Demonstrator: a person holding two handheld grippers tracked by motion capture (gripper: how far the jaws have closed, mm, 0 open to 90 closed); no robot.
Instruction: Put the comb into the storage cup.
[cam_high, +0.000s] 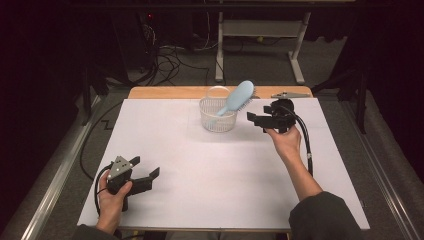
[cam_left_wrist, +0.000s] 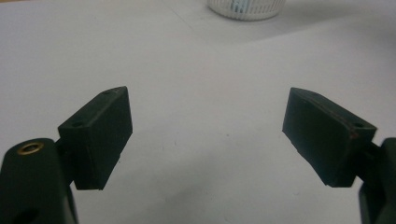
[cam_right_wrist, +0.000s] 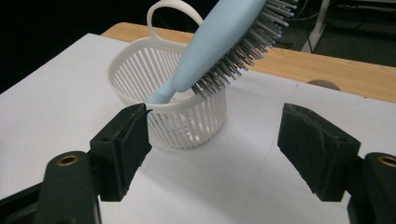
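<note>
Blue hairbrush (cam_high: 239, 97) leans handle-down in the white basket (cam_high: 217, 121), so the right gripper (cam_high: 256, 120) stands released beside it; the left gripper (cam_high: 145, 167) rests released, empty.

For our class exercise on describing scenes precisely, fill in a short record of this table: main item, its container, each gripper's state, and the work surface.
main item: light blue hairbrush, handle down in the basket, bristled head leaning out over the rim
container: white slotted plastic basket with a loop handle, upright
right gripper: open, beside the basket, nothing between its jaws
left gripper: open, near the table's front left, holding nothing
surface: white sheet on a wooden table
other item: a metal clip on the table's far edge
</note>
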